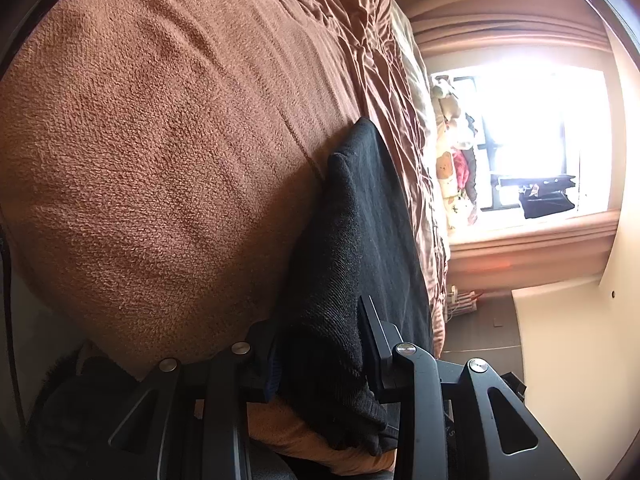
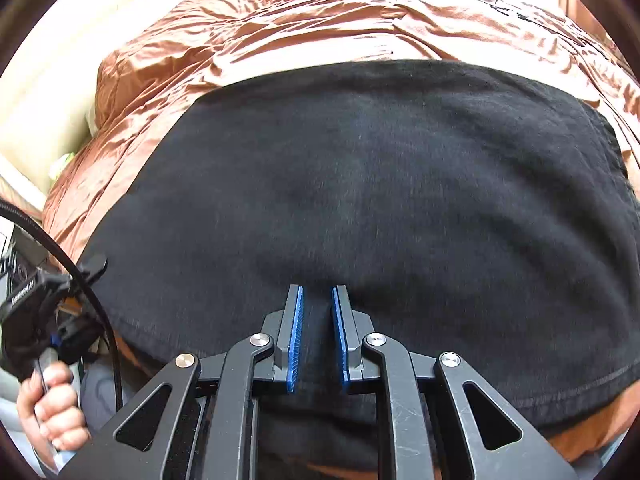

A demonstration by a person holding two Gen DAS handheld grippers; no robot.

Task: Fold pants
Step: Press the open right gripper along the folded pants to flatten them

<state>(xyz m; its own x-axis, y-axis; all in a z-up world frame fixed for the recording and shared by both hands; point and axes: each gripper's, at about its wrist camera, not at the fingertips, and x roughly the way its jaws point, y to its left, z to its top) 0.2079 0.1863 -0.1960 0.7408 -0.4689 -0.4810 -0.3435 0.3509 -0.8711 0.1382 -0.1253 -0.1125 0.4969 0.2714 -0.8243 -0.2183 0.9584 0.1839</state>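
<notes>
Bedroom, bright window [image 1: 540, 140] behind; rust-brown satin bedspread [image 2: 280, 28] under black pants [image 2: 360, 184]. From left, our left gripper [image 1: 320, 344] is clamped on a bunched black fold [image 1: 332, 300] at the bed edge, beside a brown fleece blanket [image 1: 160, 140]. Our right gripper [image 2: 317, 308] hovers over the flat panel, blue pads [image 2: 296, 336] narrowly apart, nothing between. We'd judge folding partway: compact rectangle, another fold likely left. Layers, waistband and legs indistinguishable; near edge cut off.

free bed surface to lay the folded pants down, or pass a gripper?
Bare fleece blanket left of the pants in the left wrist view; wrinkled satin cover beyond their far edge. Crowded: the near edge, where the left gripper clamps a bunched fold.
</notes>
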